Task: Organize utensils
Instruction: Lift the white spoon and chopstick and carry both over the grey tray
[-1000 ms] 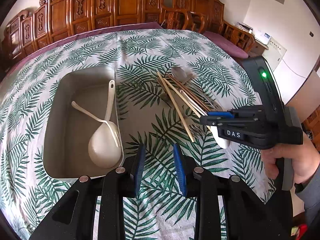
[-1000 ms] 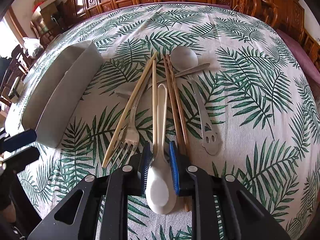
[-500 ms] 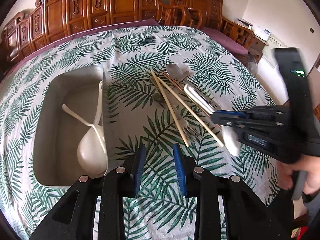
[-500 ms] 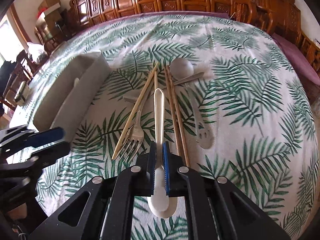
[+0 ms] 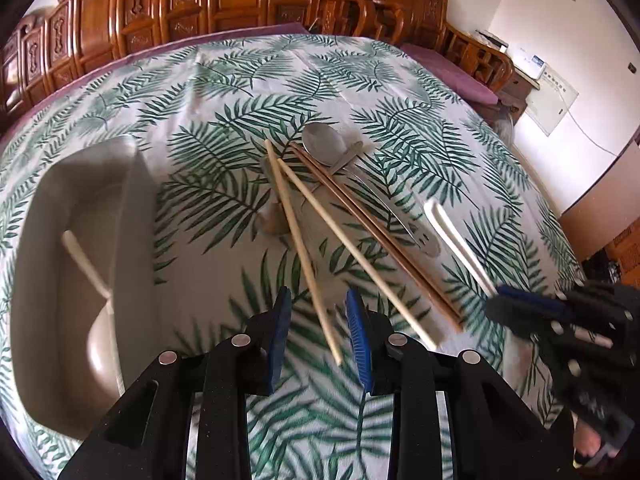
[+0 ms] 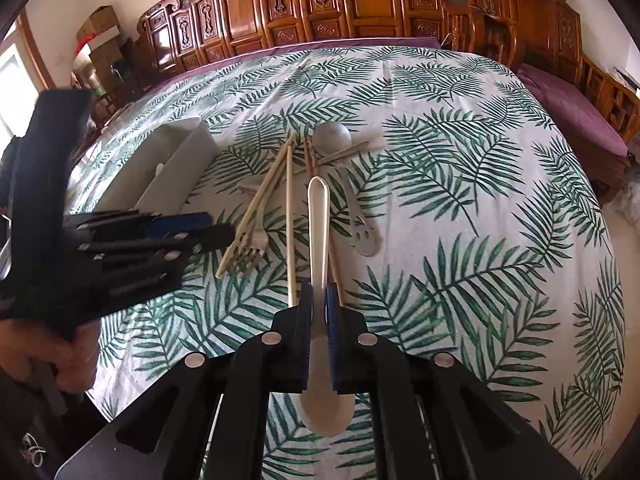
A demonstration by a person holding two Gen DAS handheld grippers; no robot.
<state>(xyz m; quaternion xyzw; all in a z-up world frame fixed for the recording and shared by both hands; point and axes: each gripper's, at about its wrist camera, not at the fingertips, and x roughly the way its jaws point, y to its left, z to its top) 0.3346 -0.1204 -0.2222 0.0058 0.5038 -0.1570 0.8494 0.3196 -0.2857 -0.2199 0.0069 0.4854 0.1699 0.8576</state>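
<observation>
My right gripper [image 6: 319, 312] is shut on a white plastic spoon [image 6: 319, 232], held above the table with its handle pointing away; the spoon also shows in the left wrist view [image 5: 456, 246] beside the right gripper [image 5: 520, 308]. My left gripper [image 5: 318, 320] is open and empty above the light chopsticks [image 5: 304, 252]. A grey tray [image 5: 36, 248] at the left holds two white spoons [image 5: 94, 280]. The tray also shows in the right wrist view [image 6: 176, 160]. On the cloth lie dark chopsticks [image 5: 376, 232], a metal spoon [image 5: 324, 144] and a fork [image 6: 252, 248].
A leaf-print tablecloth [image 6: 460, 208] covers the round table. A metal slotted utensil [image 6: 362, 232] lies right of the held spoon. Carved wooden chairs [image 6: 360, 4] ring the far edge. A hand holds the left gripper's body [image 6: 80, 248] at the left.
My right gripper closed on the white spoon and lifted it off the pile. My left gripper moved right, away from the tray and over the chopsticks.
</observation>
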